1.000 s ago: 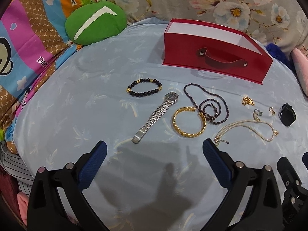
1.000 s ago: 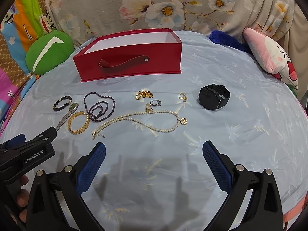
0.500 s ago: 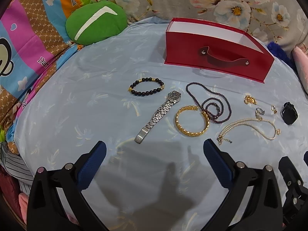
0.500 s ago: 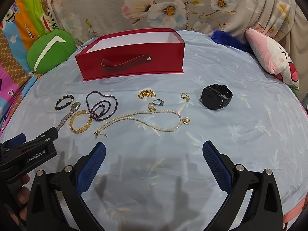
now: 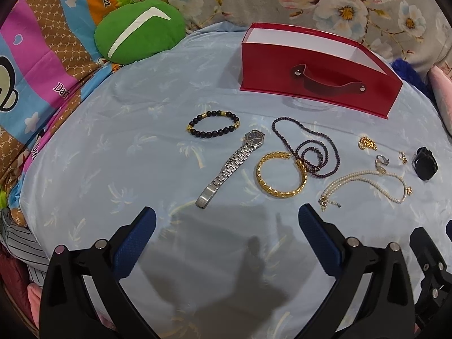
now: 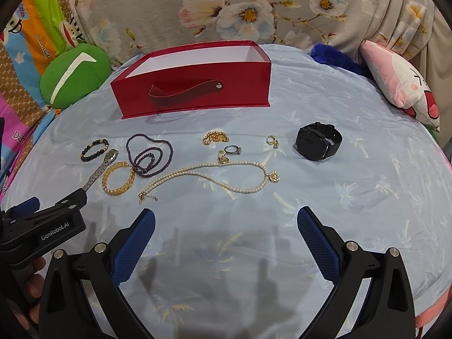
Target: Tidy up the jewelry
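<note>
A red open box (image 5: pixel 316 84) (image 6: pixel 192 84) stands at the back of the blue bedsheet. In front of it lie a black bead bracelet (image 5: pixel 213 124), a silver watch (image 5: pixel 231 166), a gold bangle (image 5: pixel 281 178), a purple bead necklace (image 5: pixel 308 152), a pearl necklace (image 6: pixel 214 176), a gold chain (image 6: pixel 215 138), a ring (image 6: pixel 233 149), an earring (image 6: pixel 272 140) and a black smartwatch (image 6: pixel 317 140). My left gripper (image 5: pixel 226 220) is open and empty, just short of the silver watch and bangle. My right gripper (image 6: pixel 226 223) is open and empty, below the pearl necklace.
A green cushion (image 5: pixel 138 35) lies at the back left on a colourful monkey-print blanket (image 5: pixel 36 56). A pink plush pillow (image 6: pixel 401 82) and a blue fuzzy thing (image 6: pixel 333 56) lie at the back right. Floral fabric (image 6: pixel 240 8) rises behind the box.
Both grippers have eased slightly forward and to the left over the sheet. The jewelry has not moved and both grippers stay open.
</note>
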`<state>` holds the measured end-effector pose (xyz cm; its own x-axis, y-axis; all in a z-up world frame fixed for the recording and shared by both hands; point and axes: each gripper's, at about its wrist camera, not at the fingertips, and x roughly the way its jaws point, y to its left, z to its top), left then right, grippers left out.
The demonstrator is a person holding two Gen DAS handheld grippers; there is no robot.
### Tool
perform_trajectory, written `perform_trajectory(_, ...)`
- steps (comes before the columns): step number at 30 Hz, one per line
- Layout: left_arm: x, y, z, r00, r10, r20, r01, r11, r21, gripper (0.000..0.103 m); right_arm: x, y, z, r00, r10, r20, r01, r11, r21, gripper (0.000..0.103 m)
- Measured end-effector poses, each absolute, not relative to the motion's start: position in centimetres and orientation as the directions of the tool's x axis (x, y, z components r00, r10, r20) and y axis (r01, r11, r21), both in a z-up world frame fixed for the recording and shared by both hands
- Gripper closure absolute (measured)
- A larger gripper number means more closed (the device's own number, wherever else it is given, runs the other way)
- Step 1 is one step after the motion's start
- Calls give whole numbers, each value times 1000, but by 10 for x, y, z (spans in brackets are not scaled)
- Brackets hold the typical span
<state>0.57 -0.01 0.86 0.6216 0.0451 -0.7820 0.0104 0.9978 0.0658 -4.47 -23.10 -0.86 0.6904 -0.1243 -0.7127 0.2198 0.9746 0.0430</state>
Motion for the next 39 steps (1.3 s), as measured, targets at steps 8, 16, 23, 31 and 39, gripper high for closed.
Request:
perform_trajectory(8, 7, -1, 7, 618, 45, -785, 11, 998, 66, 5, -42, -231, -12, 683, -123, -720, 221, 974, 43, 5)
perform_trajectory(16, 13, -3, 2, 606, 46, -794, 11, 998, 66, 5, -36, -242, -17, 675, -121, -728, 227, 973, 49, 5)
perform_trajectory(23, 19, -7, -1, 599, 55, -799, 13, 997, 79, 5, -27, -252, -24, 664, -117, -738, 233, 971, 55, 5)
perform_trajectory(31, 32, -10, -7, 574, 82, -815, -1, 995, 100, 5, -17, -273, -29, 663, -134, -736, 253, 966, 53, 5)
perform_trajectory(39, 45, 0, -5, 607, 87, -790, -2, 994, 108, 5, -1, -316, -26, 681, -188, -708, 304, 952, 39, 23)
